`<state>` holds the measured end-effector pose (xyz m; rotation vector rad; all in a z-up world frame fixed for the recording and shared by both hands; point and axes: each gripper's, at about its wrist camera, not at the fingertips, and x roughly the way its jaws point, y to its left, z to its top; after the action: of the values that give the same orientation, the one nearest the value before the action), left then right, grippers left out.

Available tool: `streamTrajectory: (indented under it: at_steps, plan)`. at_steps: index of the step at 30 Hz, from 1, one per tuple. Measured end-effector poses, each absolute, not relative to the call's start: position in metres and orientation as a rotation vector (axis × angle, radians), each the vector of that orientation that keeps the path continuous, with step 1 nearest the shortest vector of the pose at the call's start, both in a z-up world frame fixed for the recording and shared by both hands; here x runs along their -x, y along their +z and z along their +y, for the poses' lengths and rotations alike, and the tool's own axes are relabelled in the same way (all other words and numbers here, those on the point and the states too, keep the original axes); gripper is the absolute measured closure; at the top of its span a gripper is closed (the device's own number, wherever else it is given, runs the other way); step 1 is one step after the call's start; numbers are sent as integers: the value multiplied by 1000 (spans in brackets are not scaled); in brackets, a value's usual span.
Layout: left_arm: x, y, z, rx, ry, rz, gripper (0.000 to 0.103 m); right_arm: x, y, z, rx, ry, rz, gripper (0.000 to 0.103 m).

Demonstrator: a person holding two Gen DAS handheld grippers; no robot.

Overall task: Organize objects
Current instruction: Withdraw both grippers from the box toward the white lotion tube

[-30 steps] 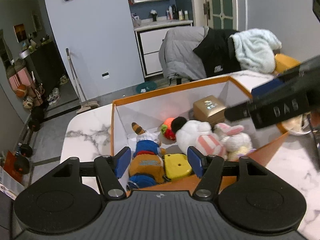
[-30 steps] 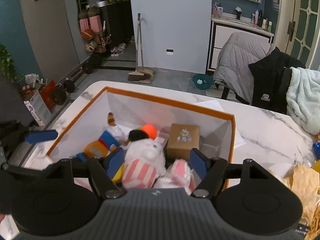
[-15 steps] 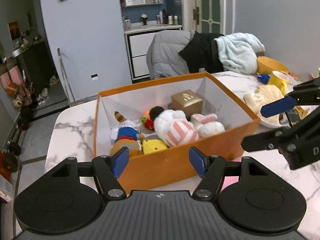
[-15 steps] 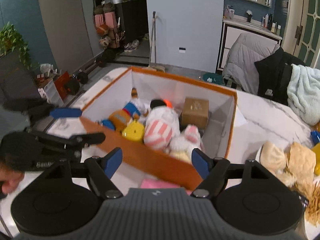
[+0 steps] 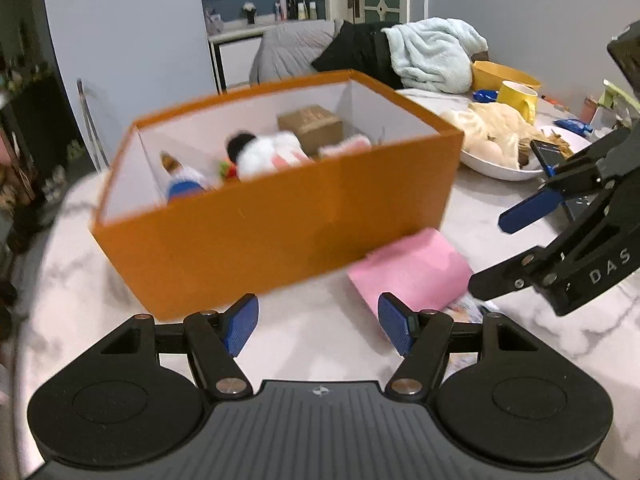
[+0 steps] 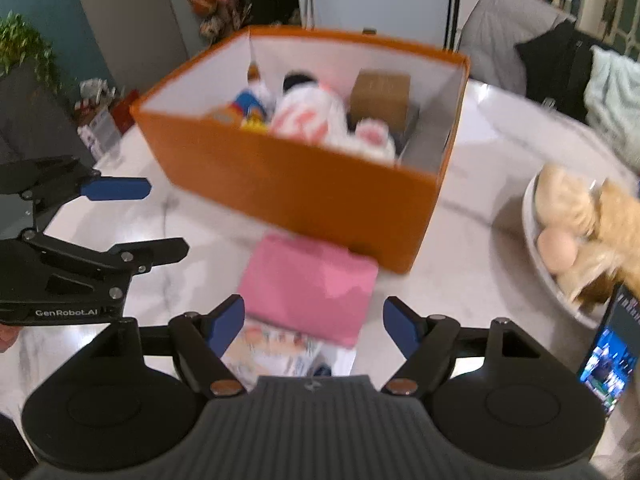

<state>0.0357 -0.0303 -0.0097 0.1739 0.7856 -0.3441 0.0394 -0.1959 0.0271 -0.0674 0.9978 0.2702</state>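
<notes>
We see the orange box [image 5: 280,208] across the middle of the left wrist frame, on the marble table [image 5: 320,336], with plush toys [image 5: 268,154] and a brown carton [image 5: 312,124] inside. The pink packet [image 6: 312,284] lies just below the box — touching its front wall. Our left gripper [image 5: 318,324] has just widened a little; its jaws stand apart with nothing between them. Our right gripper [image 6: 314,326] stands parted too — above the packet's near edge, not pressing it.
</notes>
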Motion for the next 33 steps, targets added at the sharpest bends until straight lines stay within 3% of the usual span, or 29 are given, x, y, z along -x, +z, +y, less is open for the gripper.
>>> streamTrajectory:
  at_steps: [6, 16, 33]
  plan:
    - [-30, -38, -41, -176, -385, 839, 24, -36, 3, -200, 83, 279, 1048, 25]
    - [-11, -41, -62, -258, -578, 775, 22, -45, -6, -216, -31, 231, 1059, 25]
    - [9, -58, -68, -239, -815, 889, 23, -40, -24, -214, -100, 320, 1172, 24]
